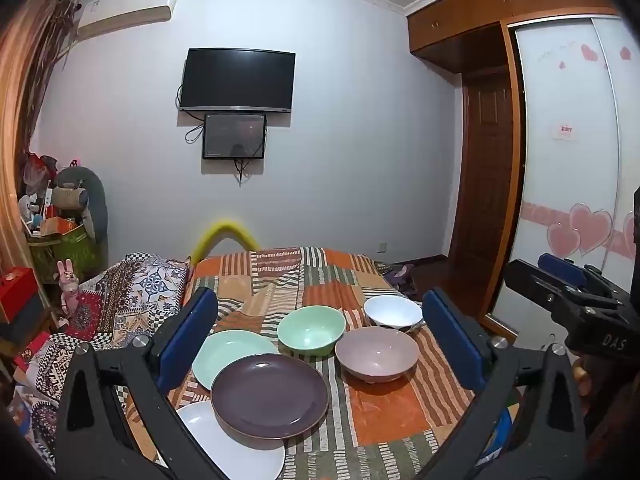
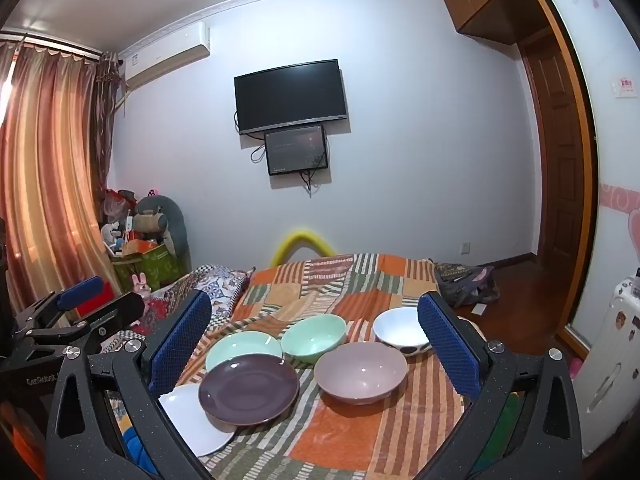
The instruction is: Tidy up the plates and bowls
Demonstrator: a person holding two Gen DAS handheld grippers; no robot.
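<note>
Dishes lie on a striped patchwork cloth (image 1: 384, 412) over a small table. A dark purple plate (image 1: 269, 396) (image 2: 248, 388) overlaps a mint green plate (image 1: 230, 354) (image 2: 242, 346) and a white plate (image 1: 236, 446) (image 2: 192, 420). Behind stand a mint green bowl (image 1: 311, 330) (image 2: 314, 336), a mauve bowl (image 1: 377, 354) (image 2: 360, 372) and a white bowl (image 1: 392, 311) (image 2: 400, 330). My left gripper (image 1: 320, 336) hovers open above them, holding nothing. My right gripper (image 2: 316, 344) is open and empty too; it also shows at the right edge of the left wrist view as the right gripper (image 1: 568, 284).
A bed with patterned quilts (image 1: 120, 300) lies left of the table. Bags and toys (image 1: 60, 232) crowd the far left corner by curtains (image 2: 44, 168). A TV (image 1: 238, 80) hangs on the far wall. Wardrobe doors (image 1: 568, 160) and a bag on the floor (image 2: 468, 284) are to the right.
</note>
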